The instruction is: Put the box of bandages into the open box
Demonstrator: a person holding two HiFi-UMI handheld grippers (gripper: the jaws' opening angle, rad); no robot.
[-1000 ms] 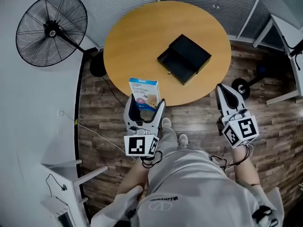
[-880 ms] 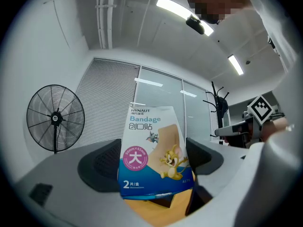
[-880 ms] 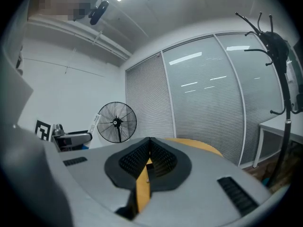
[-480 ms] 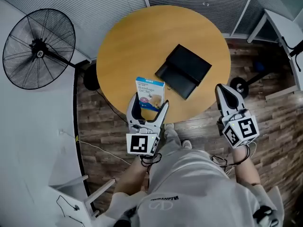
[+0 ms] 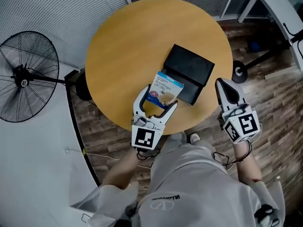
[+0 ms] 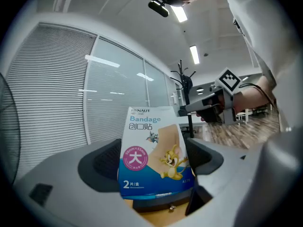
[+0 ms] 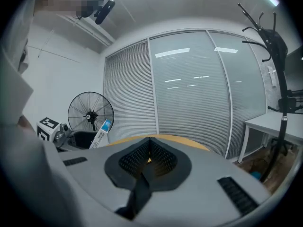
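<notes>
The box of bandages (image 5: 166,85), white and blue with a cartoon print, is held tilted over the round wooden table (image 5: 123,46), with my left gripper (image 5: 161,96) shut on its sides. It hangs right beside the near edge of the open black box (image 5: 190,72). In the left gripper view the box of bandages (image 6: 154,152) stands between the two pads, with the black box (image 6: 156,206) showing just below it. My right gripper (image 5: 223,85) is shut on nothing, off the table's right edge; its jaws meet in the right gripper view (image 7: 149,151).
A black standing fan (image 5: 23,77) stands on the floor left of the table. Wooden flooring surrounds the table, a desk leg and a wheeled base are at the far right (image 5: 239,72), and slatted blinds run behind. The person's shoes are under the table's near edge.
My left gripper has closed on the box of bandages and carried it forward and right, up to the black box. The right gripper has barely moved.
</notes>
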